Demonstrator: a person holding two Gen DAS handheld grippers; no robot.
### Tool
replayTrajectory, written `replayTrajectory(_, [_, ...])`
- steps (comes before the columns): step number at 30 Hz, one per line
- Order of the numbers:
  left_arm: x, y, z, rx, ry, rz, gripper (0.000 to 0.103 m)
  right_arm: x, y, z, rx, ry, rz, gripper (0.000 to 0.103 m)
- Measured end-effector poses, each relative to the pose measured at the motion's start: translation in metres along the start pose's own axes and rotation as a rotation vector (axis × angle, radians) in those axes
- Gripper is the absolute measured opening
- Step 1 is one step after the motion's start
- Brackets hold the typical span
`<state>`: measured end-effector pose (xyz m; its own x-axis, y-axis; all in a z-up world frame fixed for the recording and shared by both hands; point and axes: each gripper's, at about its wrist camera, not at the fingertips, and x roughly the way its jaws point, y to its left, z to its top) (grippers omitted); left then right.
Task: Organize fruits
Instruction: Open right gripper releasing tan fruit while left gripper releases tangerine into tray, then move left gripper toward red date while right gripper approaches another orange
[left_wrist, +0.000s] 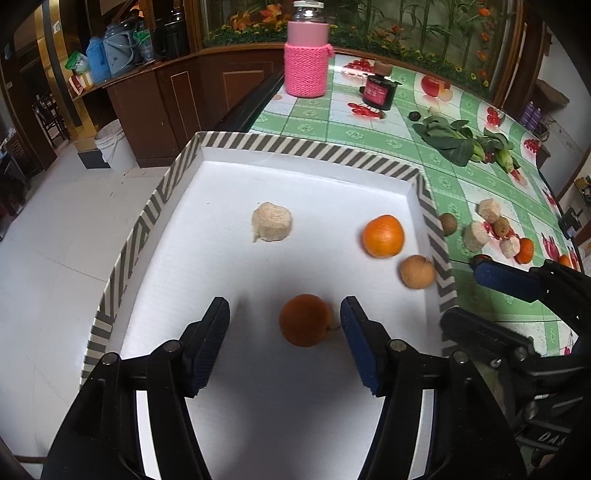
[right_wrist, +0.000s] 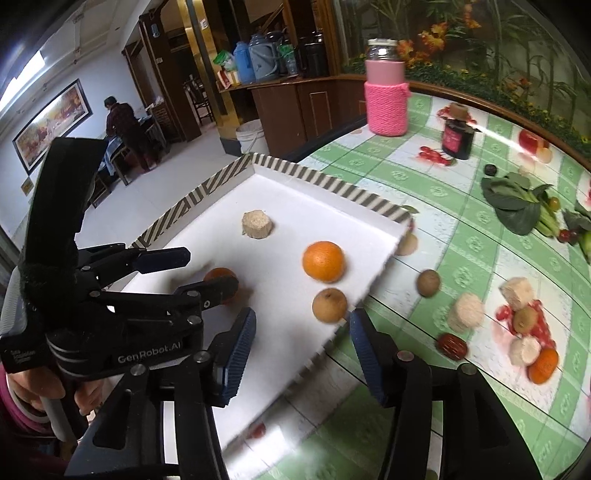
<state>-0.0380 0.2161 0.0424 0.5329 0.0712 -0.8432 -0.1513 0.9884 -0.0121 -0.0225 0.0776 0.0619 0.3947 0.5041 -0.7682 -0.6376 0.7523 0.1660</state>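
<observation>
The jaws of the left gripper stood parted around a small orange lying on the tray floor, the pads clear of it on both sides. The jaws of the right gripper were also parted and held nothing, with a tan round fruit just ahead of them inside the tray's near edge.

The white tray, a shallow card box with a grey-striped rim, also held a pale fibrous chunk and a larger orange. Its floor looked smooth and its wall low, so the round fruits would likely roll if a retreating finger clipped them — the tan one sat closest to the edge. The two grippers were near each other over the tray and could well knock together.

On the glossy green-checked tabletop to the right, more fruit waited: a brown kiwi-like fruit, rough pale chunks, a wrinkled red date and another small orange. The slick cloth would probably let smooth rounds skid away from closing pads — the crumbly chunks might shed under a hard squeeze.
</observation>
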Motion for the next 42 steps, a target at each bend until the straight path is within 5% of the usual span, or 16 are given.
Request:
replayTrajectory(27, [-0.013,-0.115,-0.007,0.159,0.031,-0.138,0.061,-0.089,-0.143,-0.102,0.295,-0.020,-0.221,0.059])
replayTrajectory(30, [-0.009,-0.128,-0.006,0.170,0.049,-0.156,0.062,-0.091,-0.153,-0.105,0.310,-0.024,-0.232,0.059])
replayTrajectory(33, [-0.006,-0.138,-0.004,0.180,0.051,-0.145,0.074,-0.087,-0.161,-0.098,0.308,-0.028,-0.238,0.059])
replayTrajectory(42, [-0.009,-0.147,0.007,0.195,0.032,-0.149,0.074,-0.053,-0.173,-0.061,0.201,0.000,-0.199,0.059])
